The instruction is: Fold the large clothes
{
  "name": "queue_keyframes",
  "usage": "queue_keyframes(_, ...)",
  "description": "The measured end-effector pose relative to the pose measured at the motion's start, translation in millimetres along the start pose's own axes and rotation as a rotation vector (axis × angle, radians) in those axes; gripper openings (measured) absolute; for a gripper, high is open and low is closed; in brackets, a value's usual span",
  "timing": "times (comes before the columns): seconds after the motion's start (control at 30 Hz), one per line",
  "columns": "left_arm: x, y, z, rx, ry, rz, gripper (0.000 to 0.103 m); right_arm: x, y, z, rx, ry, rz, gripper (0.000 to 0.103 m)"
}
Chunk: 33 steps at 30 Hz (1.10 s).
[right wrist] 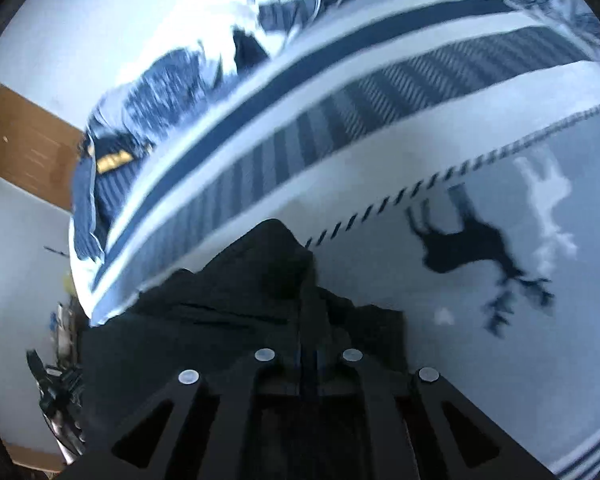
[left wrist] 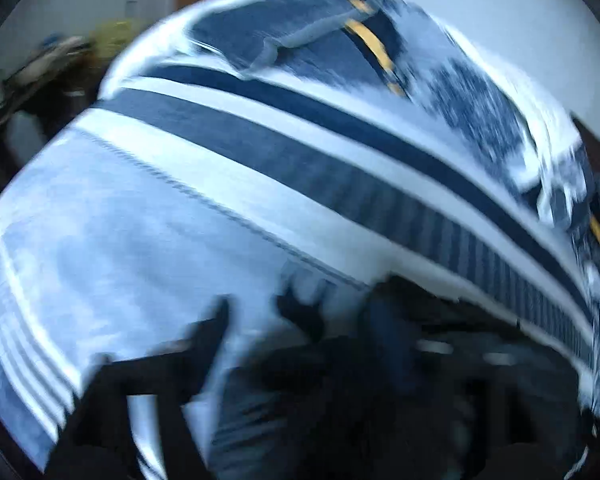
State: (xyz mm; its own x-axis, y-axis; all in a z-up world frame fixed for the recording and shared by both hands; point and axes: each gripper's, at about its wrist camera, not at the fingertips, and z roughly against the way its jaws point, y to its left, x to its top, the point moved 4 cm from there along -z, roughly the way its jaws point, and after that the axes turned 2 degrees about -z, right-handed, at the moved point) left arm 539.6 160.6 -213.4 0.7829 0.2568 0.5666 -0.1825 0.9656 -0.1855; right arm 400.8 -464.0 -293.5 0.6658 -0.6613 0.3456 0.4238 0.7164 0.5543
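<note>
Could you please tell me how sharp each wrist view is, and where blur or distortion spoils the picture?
Left wrist: heavy motion blur smears the patterned garment and the left gripper; fisheye bends its stripes. Right wrist: sharper, the right gripper is crisp, the dark deer figure only slightly smeared, blur worst at the top.

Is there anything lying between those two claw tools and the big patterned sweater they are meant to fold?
Nothing visible. The right gripper sits right against the sweater, dark cloth bunched at its tips. The left gripper is blurred, directly over the same sweater.

Blue-and-white striped sweater [right wrist: 340,128] lies spread flat.
</note>
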Motion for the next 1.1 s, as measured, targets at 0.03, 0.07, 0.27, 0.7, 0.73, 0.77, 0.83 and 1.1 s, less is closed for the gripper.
queue_keyframes(0.03,-1,15,18,0.017,-0.049,0.034,0.085,-7,-1,15,0.012,-0.021,0.007,0.055)
queue_keyframes(0.07,-6,29,33,0.022,-0.073,0.059,0.085,-14,-3,27,0.016,-0.041,0.014,0.073)
queue_keyframes(0.27,-91,86,82,-0.094,-0.040,0.103,0.085,-99,-31,72,0.046,-0.042,0.024,0.083)
queue_keyframes(0.7,-203,95,70,-0.137,0.007,0.093,0.008,-200,-46,76,0.030,-0.021,0.083,0.011)
queue_keyframes(0.73,-205,95,68,-0.142,-0.001,0.098,0.007,-201,-49,70,0.007,-0.013,0.083,0.009)
queue_keyframes(0.77,-205,97,68,-0.141,-0.008,0.106,0.005,-200,-53,66,0.000,0.002,0.071,0.007)
queue_keyframes(0.83,-205,99,69,-0.121,-0.008,0.108,0.004,-199,-55,72,0.001,-0.016,0.053,0.005)
queue_keyframes(1.1,-212,111,56,-0.003,0.062,0.151,0.002,-197,-70,69,-0.101,-0.018,0.015,0.004)
